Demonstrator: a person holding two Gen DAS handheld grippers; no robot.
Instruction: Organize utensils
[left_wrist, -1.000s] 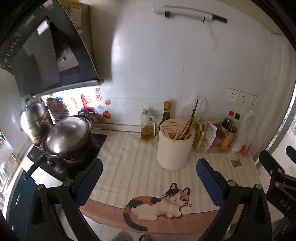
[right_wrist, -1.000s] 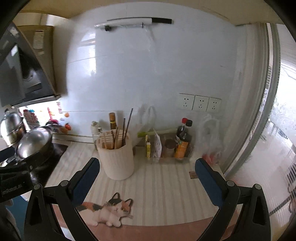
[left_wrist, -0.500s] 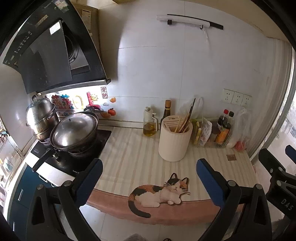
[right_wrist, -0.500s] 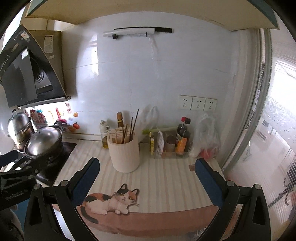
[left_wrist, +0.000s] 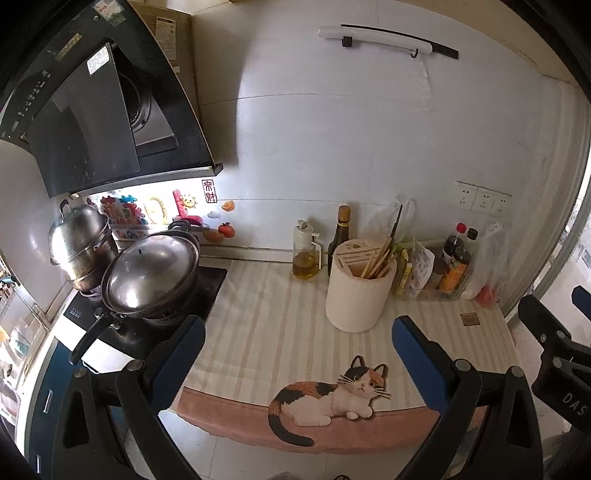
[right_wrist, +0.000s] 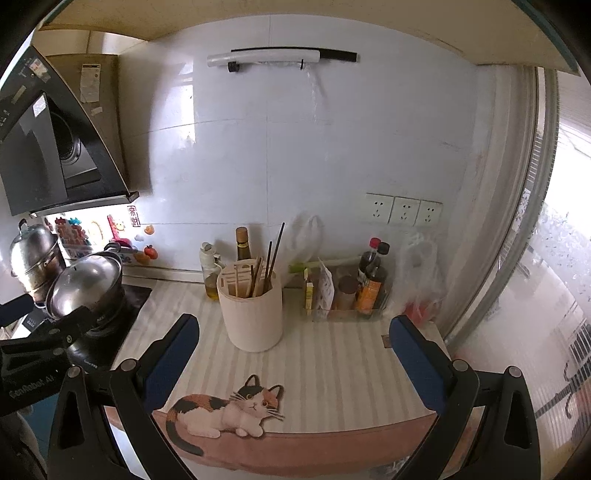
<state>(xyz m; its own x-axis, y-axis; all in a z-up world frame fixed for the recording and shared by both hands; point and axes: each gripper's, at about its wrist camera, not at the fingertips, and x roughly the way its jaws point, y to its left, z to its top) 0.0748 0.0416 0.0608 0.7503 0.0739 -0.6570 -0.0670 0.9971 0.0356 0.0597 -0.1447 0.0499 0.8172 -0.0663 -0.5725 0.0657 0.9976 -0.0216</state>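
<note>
Left wrist view: the left gripper (left_wrist: 298, 354) is hanging over the front edge of a striped counter mat (left_wrist: 273, 317), its blue-padded fingers (left_wrist: 181, 347) spread wide and gripping nothing. A cream utensil holder (left_wrist: 358, 295) is standing on the mat at about 1 o'clock from the gripper, well apart from it, with a bundle of chopsticks (left_wrist: 380, 254) leaning out of its open compartment. A printed cat (left_wrist: 328, 398) is lying on the mat's near border, between the fingers. An oil dispenser (left_wrist: 306, 254) and a dark bottle (left_wrist: 340, 236) are standing just behind the holder at 11 o'clock from it. A lidded wok (left_wrist: 151, 277) is sitting on the stove at 10 o'clock. The right gripper's frame is showing at 3 o'clock.

Right wrist view: the right gripper (right_wrist: 293, 356) is likewise held wide, empty, above the mat's front edge. The utensil holder (right_wrist: 253, 314) is standing at 11 o'clock from it, clear of both fingers, chopsticks (right_wrist: 271, 258) upright inside. Sauce bottles (right_wrist: 371, 284) are crowding a tray at 1 o'clock.
</note>
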